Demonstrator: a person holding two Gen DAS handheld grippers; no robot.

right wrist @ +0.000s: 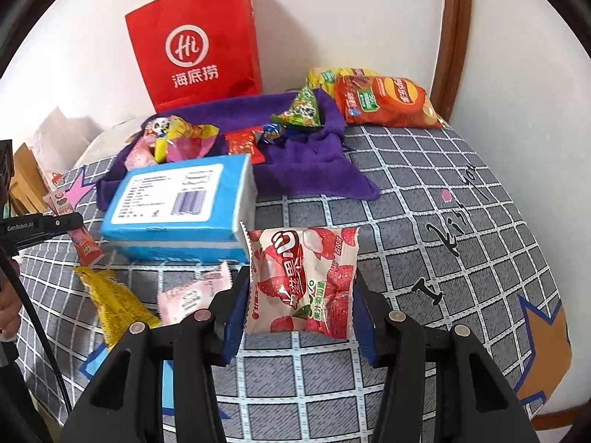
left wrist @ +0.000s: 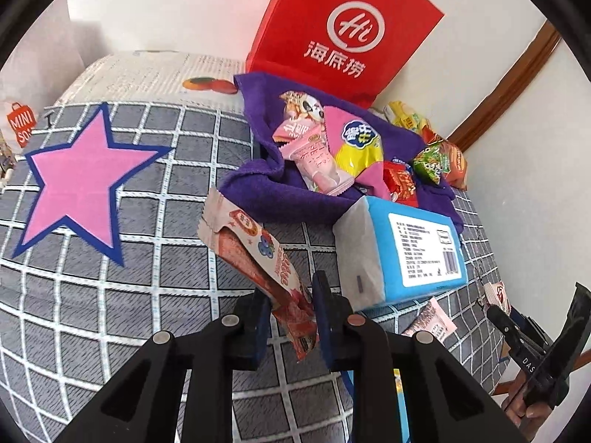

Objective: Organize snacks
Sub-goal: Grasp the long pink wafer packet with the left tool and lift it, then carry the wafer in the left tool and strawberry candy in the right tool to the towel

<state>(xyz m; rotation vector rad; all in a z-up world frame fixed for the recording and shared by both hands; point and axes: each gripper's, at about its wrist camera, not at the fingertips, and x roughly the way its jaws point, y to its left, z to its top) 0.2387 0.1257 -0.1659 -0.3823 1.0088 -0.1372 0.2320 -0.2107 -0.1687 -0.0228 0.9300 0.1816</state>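
Left hand-held gripper (left wrist: 290,317): clenched on a long pink wafer-style snack bar (left wrist: 258,254), gripped near its lower end; the bar slants up toward 11 o'clock, clear of the checked bed cover (left wrist: 147,221).

Right hand-held gripper (right wrist: 299,306): jaws pressed against both side edges of a lychee jelly packet (right wrist: 301,280), which stands upright between them, printed face toward the camera, lifted off the cover.

Blue tissue pack (right wrist: 177,203): lies flat on the bed, label up, just beyond both grippers; from the right wrist view it sits at 11 o'clock of the held packet.

Purple cloth (right wrist: 306,162): spread behind the tissue pack, carrying a heap of loose snacks, among them a pink-and-yellow bag (left wrist: 354,144), a pink bar (left wrist: 317,158) and a small red packet (right wrist: 242,142).

Orange crisp bag (right wrist: 384,101): at 1 o'clock of the cloth, near the wall, with a green triangular packet (right wrist: 301,110) touching the cloth's far edge.

Red paper bag (right wrist: 195,44): upright against the wall, behind the cloth.

On the cover near the right gripper, at 9 o'clock: a small pink packet (right wrist: 192,293) and a yellow wrapper (right wrist: 114,299), well apart from the heap.

Pink star (left wrist: 81,181): printed on the cover, at 10 o'clock of the left gripper.
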